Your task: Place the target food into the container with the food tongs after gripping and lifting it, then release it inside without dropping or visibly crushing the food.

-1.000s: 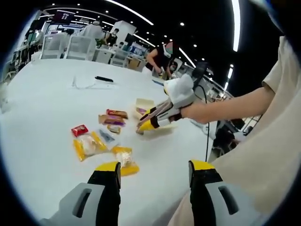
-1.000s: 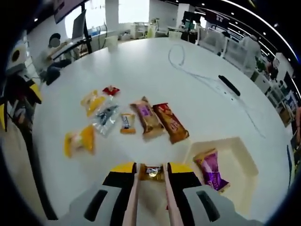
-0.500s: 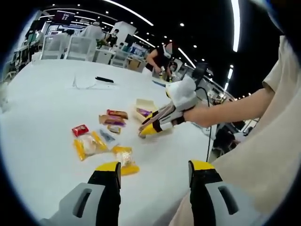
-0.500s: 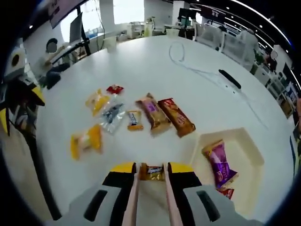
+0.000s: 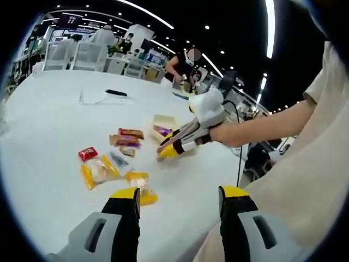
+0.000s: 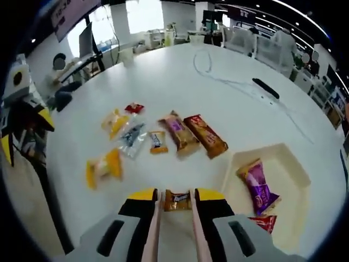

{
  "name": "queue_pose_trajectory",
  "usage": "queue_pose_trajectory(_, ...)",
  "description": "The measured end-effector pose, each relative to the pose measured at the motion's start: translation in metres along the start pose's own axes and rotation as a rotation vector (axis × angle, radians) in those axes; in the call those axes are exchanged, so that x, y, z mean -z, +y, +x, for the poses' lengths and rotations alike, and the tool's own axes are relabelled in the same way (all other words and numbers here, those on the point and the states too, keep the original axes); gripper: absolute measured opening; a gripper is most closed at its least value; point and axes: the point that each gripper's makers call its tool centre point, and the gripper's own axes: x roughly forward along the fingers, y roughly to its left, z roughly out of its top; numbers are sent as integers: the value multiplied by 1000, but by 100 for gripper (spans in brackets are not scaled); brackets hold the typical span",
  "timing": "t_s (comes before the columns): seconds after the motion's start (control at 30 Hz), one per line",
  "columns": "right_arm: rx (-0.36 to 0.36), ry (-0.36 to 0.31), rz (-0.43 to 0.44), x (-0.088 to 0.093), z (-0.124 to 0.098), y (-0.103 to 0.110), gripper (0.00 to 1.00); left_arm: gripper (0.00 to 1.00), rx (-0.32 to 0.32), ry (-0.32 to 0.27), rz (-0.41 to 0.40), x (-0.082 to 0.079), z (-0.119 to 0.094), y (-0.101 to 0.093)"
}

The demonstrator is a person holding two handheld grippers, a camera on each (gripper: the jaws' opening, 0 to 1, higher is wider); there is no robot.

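Right gripper view: candy (image 6: 178, 200) pinched between tongs (image 6: 175, 203), beside container (image 6: 288, 164).

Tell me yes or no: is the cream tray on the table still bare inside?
No: in the right gripper view the cream tray already holds a purple packet and a red packet.

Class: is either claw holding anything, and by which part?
The right claw pinches a small brown snack packet by its near end. The left claw holds nothing.
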Motion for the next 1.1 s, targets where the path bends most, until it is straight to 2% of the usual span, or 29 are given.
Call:
queue_pose_trajectory(0.47, 65, -59, 9, 3, -19, -4, 26, 58, -19, 2, 8, 3, -5, 1)
queue_pose_trajectory(0.6, 66, -55, 25, 6, -16, -6, 26, 58, -17, 3, 7, 3, -3, 1)
queue_pose_trajectory(0.77, 50, -58, -2, 1, -12, -3, 26, 58, -19, -2, 2, 1, -2, 2)
queue_pose_trajectory(1.1, 40, -8, -2, 8, -2, 1, 25, 58, -26, 5, -11, 5, -4, 7)
